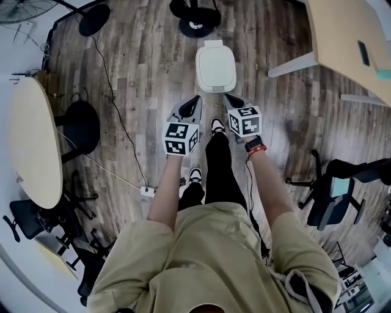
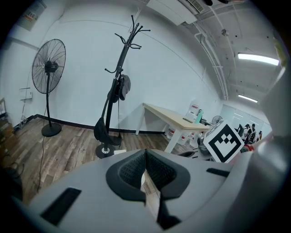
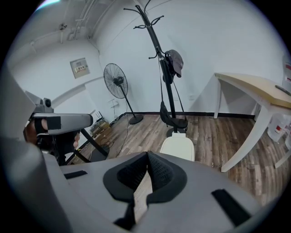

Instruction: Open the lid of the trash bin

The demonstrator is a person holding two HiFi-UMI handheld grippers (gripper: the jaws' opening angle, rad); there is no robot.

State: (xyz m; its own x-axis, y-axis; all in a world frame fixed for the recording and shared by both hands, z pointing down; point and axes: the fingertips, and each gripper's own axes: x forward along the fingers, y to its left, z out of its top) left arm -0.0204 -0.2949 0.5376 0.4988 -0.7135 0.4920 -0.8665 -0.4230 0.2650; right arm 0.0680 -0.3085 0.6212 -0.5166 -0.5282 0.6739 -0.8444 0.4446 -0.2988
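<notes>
The white trash bin (image 1: 215,68) stands on the wood floor in front of the person's feet, and its lid lies flat and closed. In the right gripper view the trash bin (image 3: 178,148) shows just past the jaw tips. My left gripper (image 1: 195,99) and right gripper (image 1: 228,98) are held side by side at waist height, short of the bin and above it. Neither touches the bin. The jaws of the left gripper (image 2: 145,152) meet at the tip with nothing between them. So do the jaws of the right gripper (image 3: 148,154).
A coat stand (image 1: 195,18) rises right behind the bin. A desk (image 1: 348,36) is at the right and a round table (image 1: 33,143) at the left, with a black stool (image 1: 79,125) beside it. A cable and power strip (image 1: 148,191) lie on the floor at the left. An office chair (image 1: 342,183) stands at the right.
</notes>
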